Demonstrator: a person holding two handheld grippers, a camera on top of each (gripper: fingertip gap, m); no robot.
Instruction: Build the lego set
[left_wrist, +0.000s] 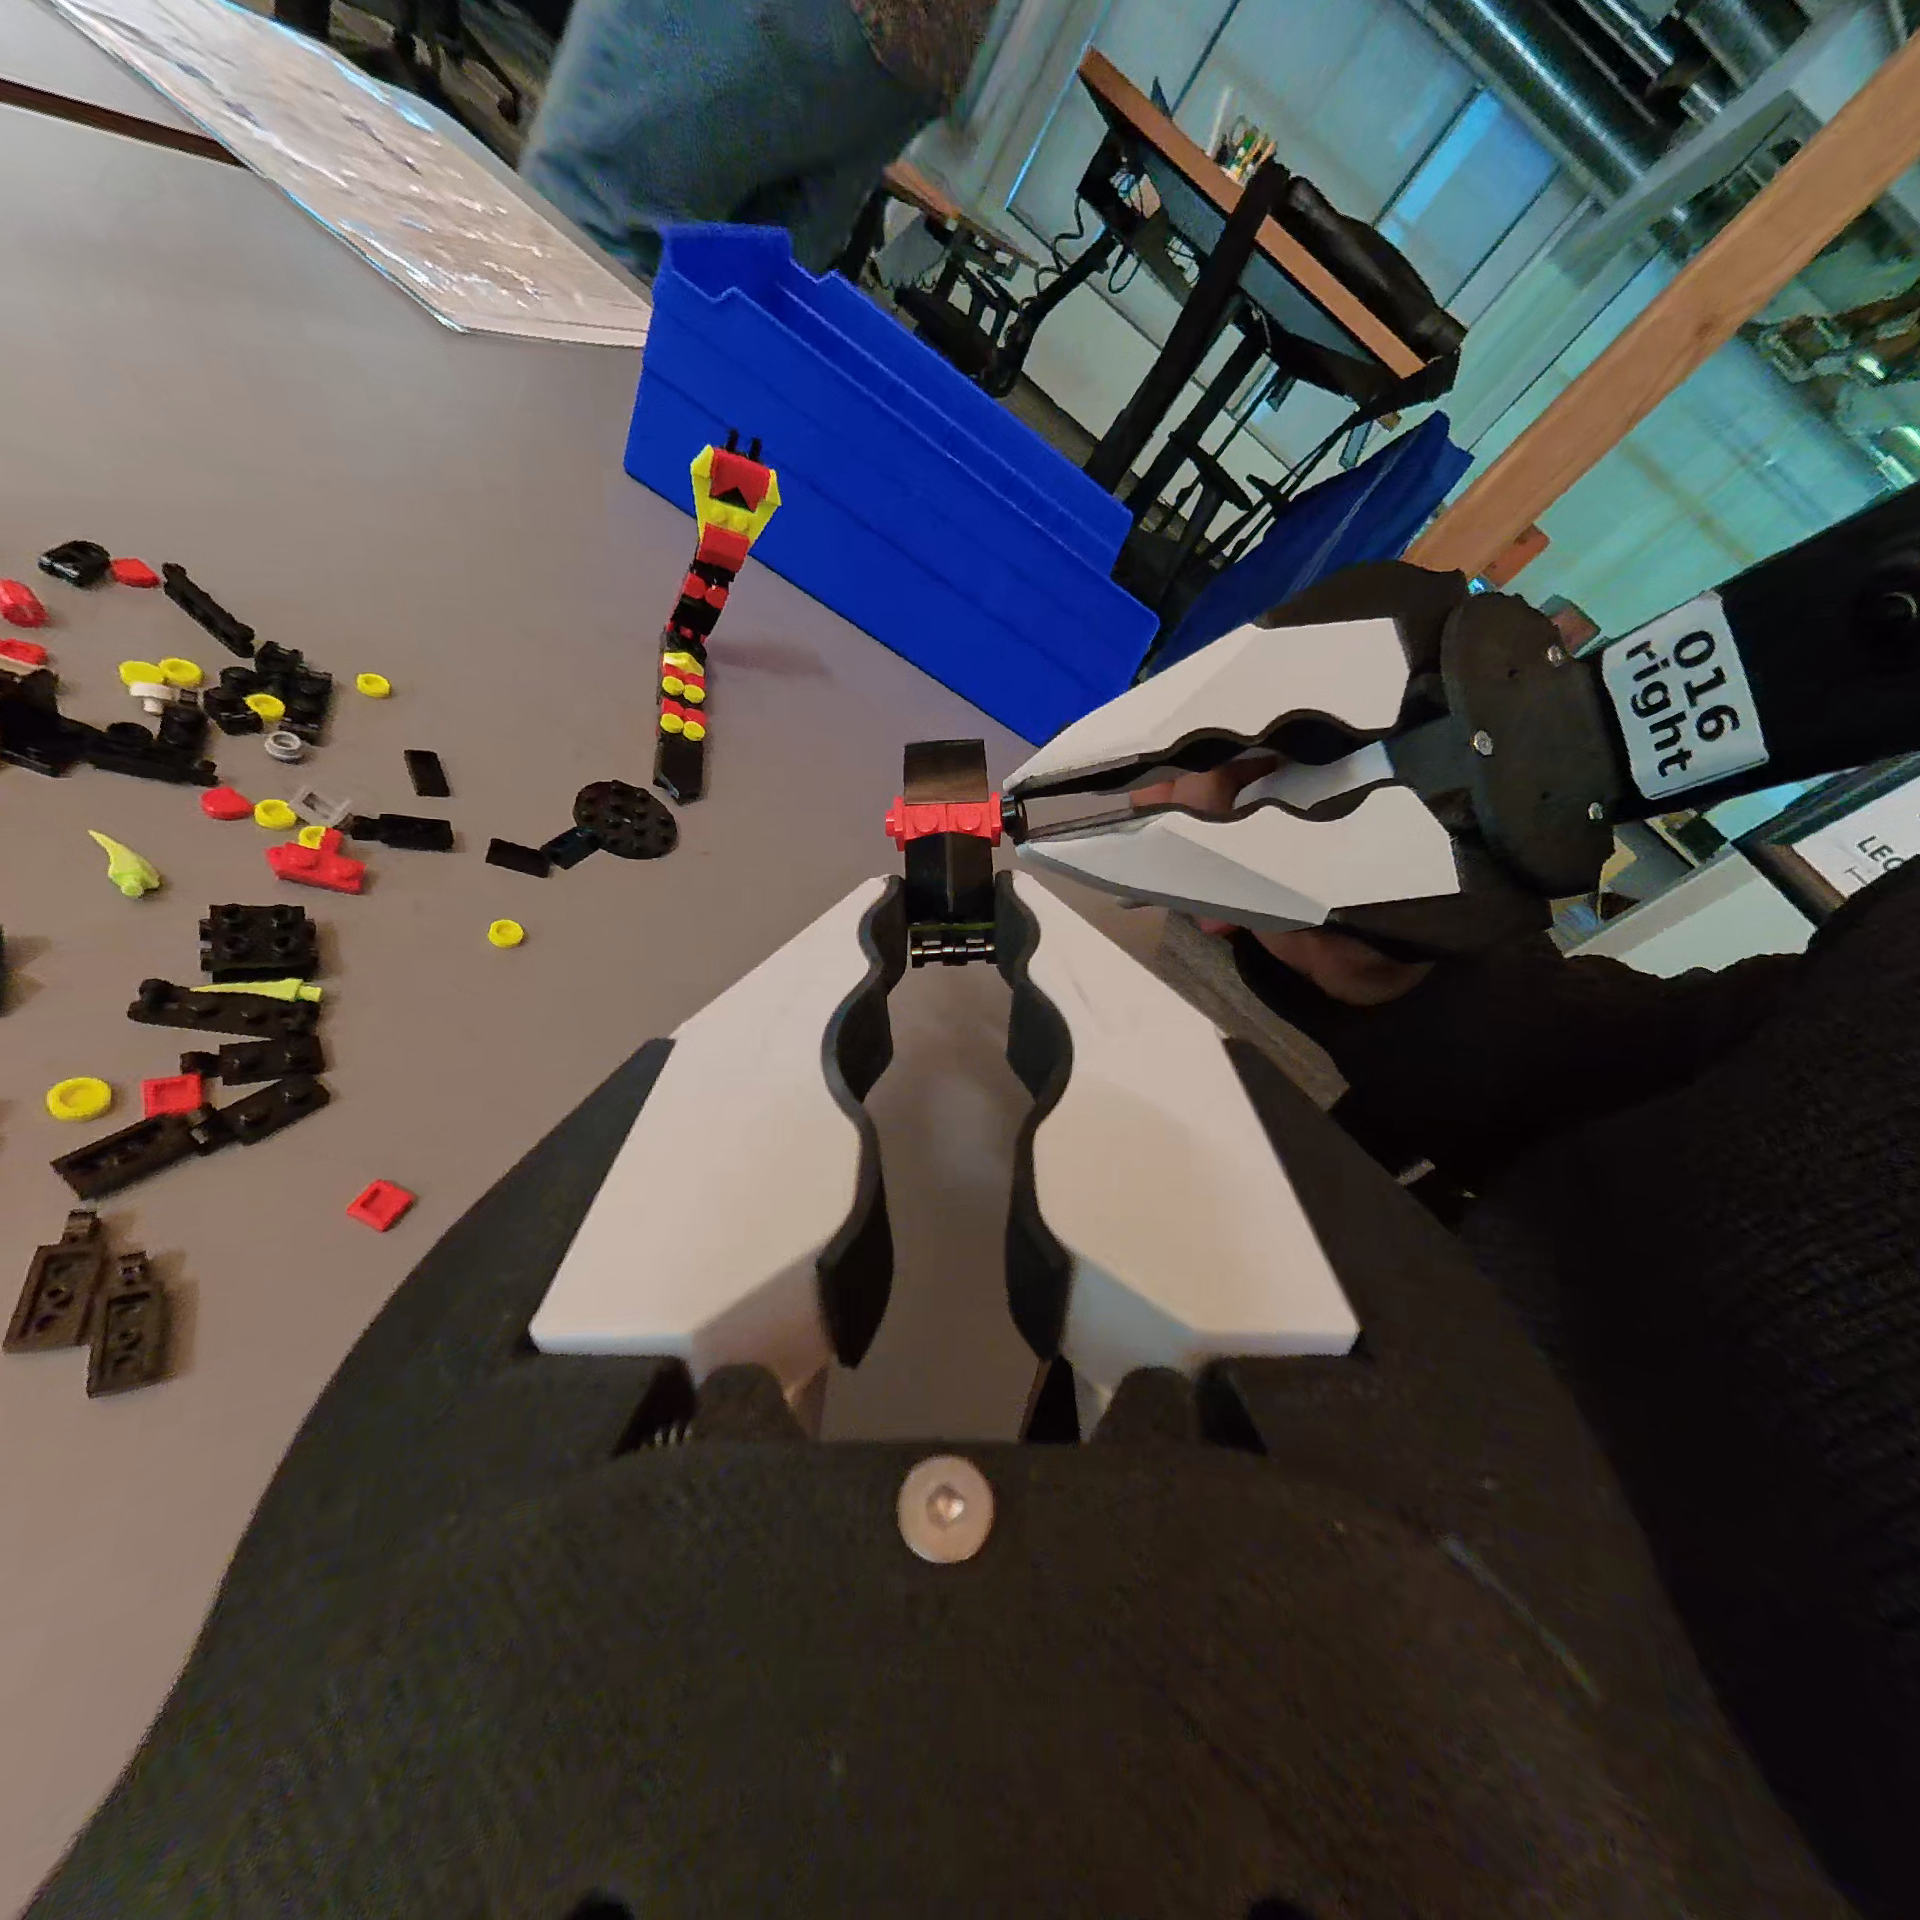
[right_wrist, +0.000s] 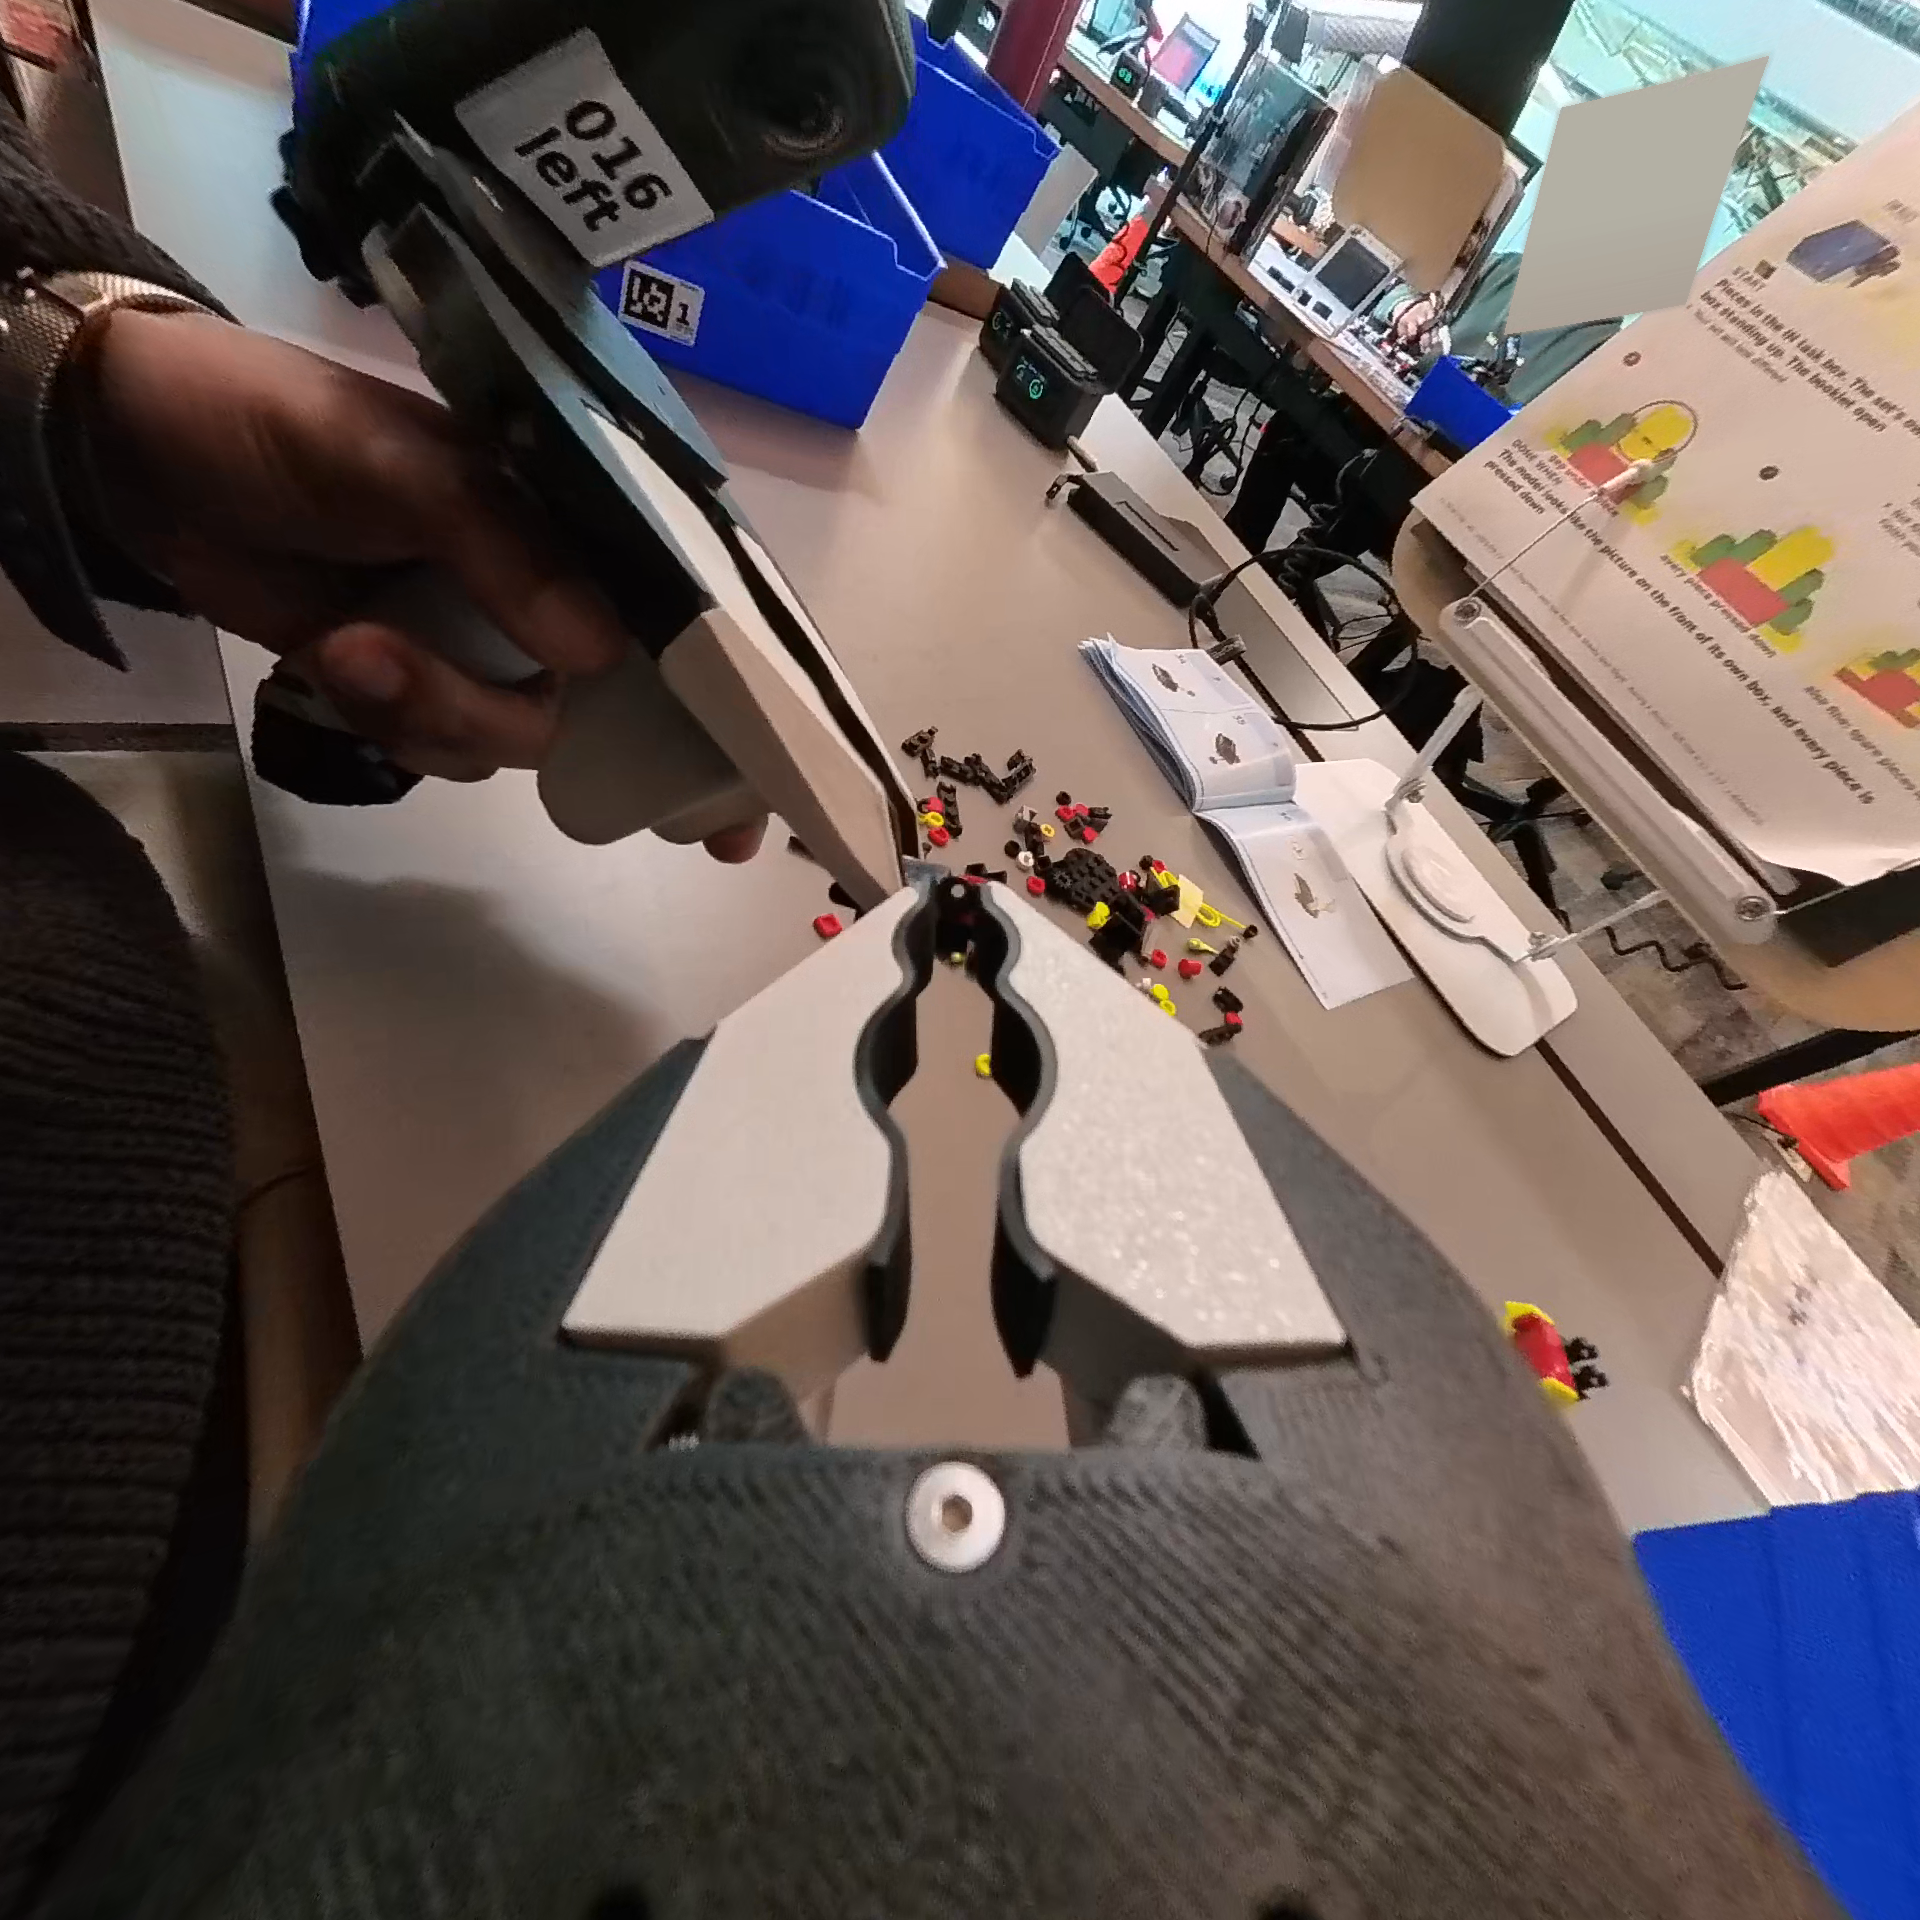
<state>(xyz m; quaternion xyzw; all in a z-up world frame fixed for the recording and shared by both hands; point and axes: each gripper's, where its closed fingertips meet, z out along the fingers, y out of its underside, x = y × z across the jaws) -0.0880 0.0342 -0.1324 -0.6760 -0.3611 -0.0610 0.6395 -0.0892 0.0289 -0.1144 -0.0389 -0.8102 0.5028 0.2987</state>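
Lego sub-assembly, black with a red studded plate across it, sits above the grey table, pinched at its lower end between the fingertips of the left gripper. Right gripper comes in from the right, tips nearly together and nipping a small black peg at the end of the red plate; the right wrist view shows the same contact, tips closed around a dark bit with red on it.

Finished segment of the model, a red-yellow-black strip, lies on the table further out, its head end near a blue bin. Loose black, red and yellow pieces are scattered left of the grippers. An open instruction booklet lies beyond the pile, beside a white stand carrying a printed sheet.
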